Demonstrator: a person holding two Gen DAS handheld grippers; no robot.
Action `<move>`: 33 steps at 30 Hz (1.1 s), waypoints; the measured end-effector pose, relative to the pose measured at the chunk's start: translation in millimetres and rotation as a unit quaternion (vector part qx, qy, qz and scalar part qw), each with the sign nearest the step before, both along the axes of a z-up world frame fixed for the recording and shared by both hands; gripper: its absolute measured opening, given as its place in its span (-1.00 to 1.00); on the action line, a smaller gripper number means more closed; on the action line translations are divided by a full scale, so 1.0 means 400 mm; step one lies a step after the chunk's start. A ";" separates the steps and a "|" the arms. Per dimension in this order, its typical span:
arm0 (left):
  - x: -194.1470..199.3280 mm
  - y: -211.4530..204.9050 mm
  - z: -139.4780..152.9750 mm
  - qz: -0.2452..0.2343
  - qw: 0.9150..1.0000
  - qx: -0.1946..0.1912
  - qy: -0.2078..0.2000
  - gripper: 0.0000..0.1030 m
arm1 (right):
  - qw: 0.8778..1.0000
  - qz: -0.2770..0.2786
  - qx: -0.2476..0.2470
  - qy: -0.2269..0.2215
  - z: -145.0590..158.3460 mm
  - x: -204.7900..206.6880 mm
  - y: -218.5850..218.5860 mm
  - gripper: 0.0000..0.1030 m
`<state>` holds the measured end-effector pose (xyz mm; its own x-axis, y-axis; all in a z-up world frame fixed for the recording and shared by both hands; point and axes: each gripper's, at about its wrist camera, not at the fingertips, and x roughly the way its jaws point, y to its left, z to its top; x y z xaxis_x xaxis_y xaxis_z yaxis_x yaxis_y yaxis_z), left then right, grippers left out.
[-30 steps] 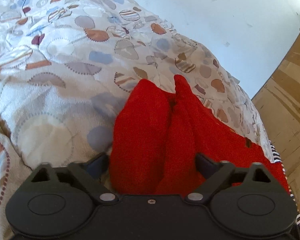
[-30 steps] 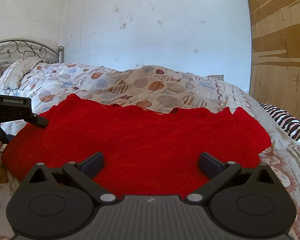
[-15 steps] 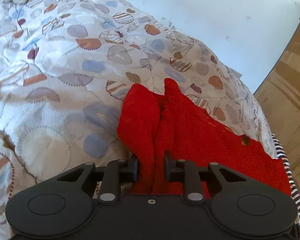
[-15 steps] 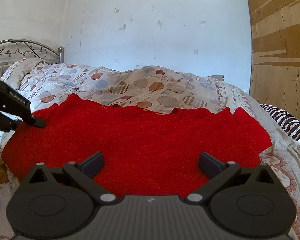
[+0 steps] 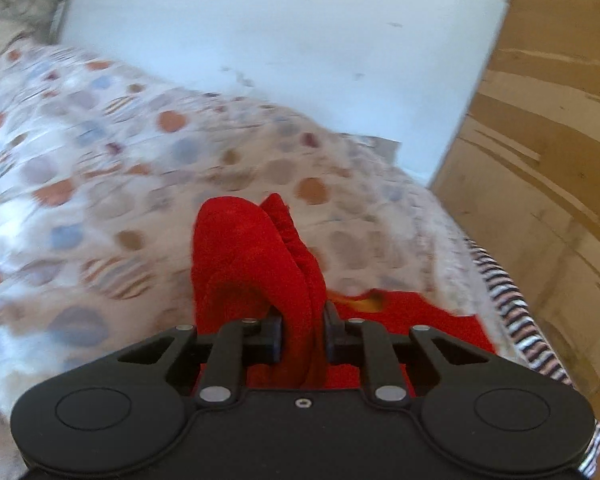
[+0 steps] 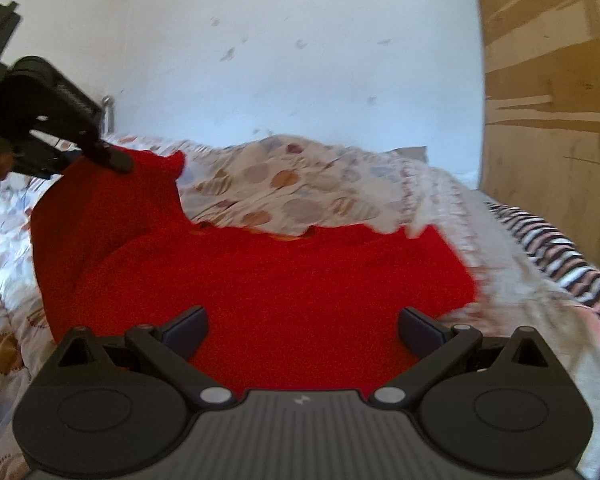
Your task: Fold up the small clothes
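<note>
Left tool (image 6: pixel 112 158): seen at the far left of the right wrist view, raised above the bed; its jaws are drawn in narrow and clamp a bunched edge of the garment (image 5: pixel 260 264). In the left wrist view the pinched fold stands up between the two fingers (image 5: pixel 274 334).
Garment: red, fleecy cloth (image 6: pixel 284 280). Its left end is lifted off the bed by the left tool and hangs in a curved drape; the rest lies spread flat on the quilt, reaching to the right as far as the quilt's edge.
Quilt (image 6: pixel 292 184): white with round patches in orange, blue and grey; it covers the bed and rises in a hump behind the garment.
Right tool (image 6: pixel 302 326): jaws spread wide, holding nothing; it hovers low over the near edge of the flat part of the garment, fingers (image 6: pixel 420 328) either side of the red cloth.
Striped cloth (image 6: pixel 556 248): black and white, at the right edge of the bed.
Wall (image 6: pixel 300 60): white, marked with small scuffs.
Board (image 6: pixel 552 100): brown wood panel at far right.
Image quality: both views show motion blur.
</note>
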<state>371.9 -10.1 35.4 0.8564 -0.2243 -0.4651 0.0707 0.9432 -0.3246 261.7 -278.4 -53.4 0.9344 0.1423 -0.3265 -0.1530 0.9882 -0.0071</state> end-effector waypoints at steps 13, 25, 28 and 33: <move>0.039 -0.476 0.001 -0.161 0.985 0.059 0.019 -0.64 | 0.992 -0.123 0.004 0.029 -0.046 -0.157 -0.251 1.00; -0.008 -0.494 -0.055 -0.233 0.970 0.047 0.055 0.39 | 0.986 -0.146 0.041 0.064 -0.099 -0.226 -0.285 1.00; -0.038 -0.463 -0.030 -0.248 0.968 0.020 0.044 0.66 | 0.986 -0.145 0.052 0.061 -0.092 -0.227 -0.281 1.00; -0.113 -0.396 0.014 -0.247 0.969 -0.009 0.008 0.95 | 0.987 -0.138 0.053 0.062 -0.088 -0.220 -0.263 1.00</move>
